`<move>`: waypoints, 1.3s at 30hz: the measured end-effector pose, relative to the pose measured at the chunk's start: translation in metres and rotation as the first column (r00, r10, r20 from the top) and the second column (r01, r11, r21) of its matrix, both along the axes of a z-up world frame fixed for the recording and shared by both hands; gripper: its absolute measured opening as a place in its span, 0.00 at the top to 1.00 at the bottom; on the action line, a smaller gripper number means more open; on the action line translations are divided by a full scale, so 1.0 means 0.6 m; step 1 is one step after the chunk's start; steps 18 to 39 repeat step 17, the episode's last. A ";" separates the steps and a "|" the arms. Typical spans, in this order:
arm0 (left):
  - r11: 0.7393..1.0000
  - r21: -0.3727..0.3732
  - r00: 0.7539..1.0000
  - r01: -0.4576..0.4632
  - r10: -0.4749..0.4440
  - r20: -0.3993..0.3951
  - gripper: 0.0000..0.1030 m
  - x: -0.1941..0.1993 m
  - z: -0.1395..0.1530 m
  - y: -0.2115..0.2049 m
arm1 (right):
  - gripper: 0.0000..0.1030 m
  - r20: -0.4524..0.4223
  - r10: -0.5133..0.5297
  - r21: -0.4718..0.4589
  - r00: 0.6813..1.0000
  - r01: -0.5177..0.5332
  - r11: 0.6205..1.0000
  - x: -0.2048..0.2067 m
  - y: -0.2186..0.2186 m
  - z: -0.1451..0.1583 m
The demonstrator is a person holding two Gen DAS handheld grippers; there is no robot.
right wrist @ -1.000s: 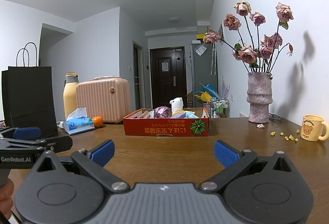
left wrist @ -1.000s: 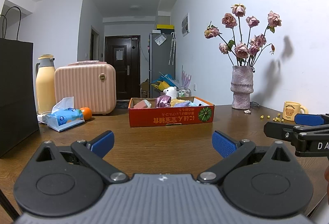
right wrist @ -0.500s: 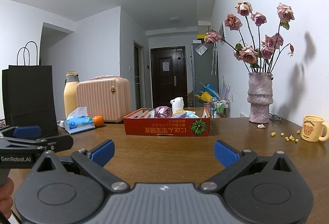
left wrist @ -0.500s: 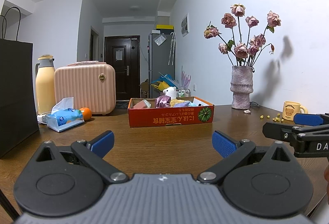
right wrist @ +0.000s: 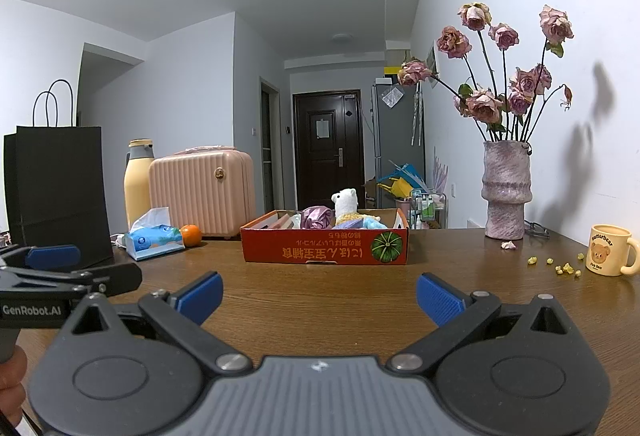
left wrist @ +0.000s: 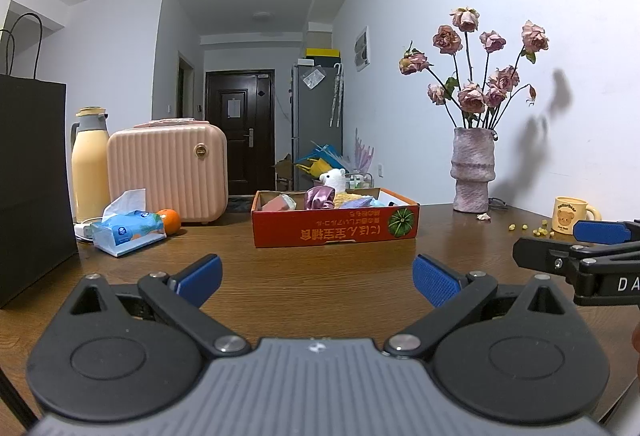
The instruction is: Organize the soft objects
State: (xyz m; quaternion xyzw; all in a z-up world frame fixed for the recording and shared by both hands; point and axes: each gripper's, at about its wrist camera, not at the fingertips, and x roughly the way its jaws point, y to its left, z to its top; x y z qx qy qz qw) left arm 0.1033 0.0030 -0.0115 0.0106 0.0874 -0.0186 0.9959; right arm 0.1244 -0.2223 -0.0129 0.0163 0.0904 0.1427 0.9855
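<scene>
Nothing moved: red box (left wrist: 335, 232) lies ahead of both spread grippers (left wrist: 316, 278).

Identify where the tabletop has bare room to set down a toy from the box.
Bare wood lies between the open left gripper and the red box, and between box and mug. Crowded: tissue pack, orange.

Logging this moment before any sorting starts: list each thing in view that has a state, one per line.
Left gripper: open, empty.
Right gripper: open, empty.
Red box: open-topped, holding soft things.
White plush toy: upright in the box.
Purple cloth: bunched in the box.
Pink case: shut, upright.
Tissue pack: open, one tissue sticking up.
Flask: capped, upright.
Black bag: upright.
Mug: upright.
Vase: upright, holding wilted roses.
</scene>
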 end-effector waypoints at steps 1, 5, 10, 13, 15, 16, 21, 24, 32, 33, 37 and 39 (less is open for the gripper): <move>1.000 0.000 1.000 0.000 0.000 0.000 0.00 0.000 0.001 0.001 | 0.00 0.000 0.000 0.000 1.000 0.000 1.000 0.000 0.000 0.000; 1.000 -0.001 1.000 0.000 0.000 0.000 0.00 0.000 0.000 0.001 | 0.00 0.000 0.000 0.000 1.000 0.000 1.000 0.000 0.000 -0.001; 1.000 -0.001 1.000 0.000 0.000 0.001 0.00 0.001 0.001 0.003 | 0.00 -0.001 0.000 -0.001 1.000 0.000 1.000 0.000 0.001 0.000; 1.000 0.003 1.000 0.003 -0.003 0.007 0.00 0.000 0.000 0.004 | 0.00 -0.002 0.000 -0.001 1.000 0.000 1.000 0.000 0.001 -0.001; 1.000 0.001 1.000 0.010 -0.010 0.011 0.00 0.000 -0.001 0.005 | 0.00 -0.005 0.000 -0.001 1.000 0.000 1.000 0.003 0.000 -0.002; 1.000 -0.002 1.000 0.013 -0.013 0.010 0.00 0.001 -0.003 0.005 | 0.00 -0.005 0.000 -0.001 1.000 0.000 1.000 0.003 0.000 -0.002; 1.000 -0.005 1.000 0.015 -0.015 0.007 0.00 0.002 -0.003 0.007 | 0.00 -0.006 0.001 -0.002 1.000 -0.001 1.000 0.004 0.001 -0.004; 1.000 -0.005 1.000 0.015 -0.015 0.007 0.00 0.002 -0.003 0.007 | 0.00 -0.006 0.001 -0.002 1.000 -0.001 1.000 0.004 0.001 -0.004; 1.000 -0.005 1.000 0.015 -0.015 0.007 0.00 0.002 -0.003 0.007 | 0.00 -0.006 0.001 -0.002 1.000 -0.001 1.000 0.004 0.001 -0.004; 1.000 -0.005 1.000 0.015 -0.015 0.007 0.00 0.002 -0.003 0.007 | 0.00 -0.006 0.001 -0.002 1.000 -0.001 1.000 0.004 0.001 -0.004; 1.000 -0.005 1.000 0.015 -0.015 0.007 0.00 0.002 -0.003 0.007 | 0.00 -0.006 0.001 -0.002 1.000 -0.001 1.000 0.004 0.001 -0.004; 1.000 -0.005 1.000 0.015 -0.015 0.007 0.00 0.002 -0.003 0.007 | 0.00 -0.006 0.001 -0.002 1.000 -0.001 1.000 0.004 0.001 -0.004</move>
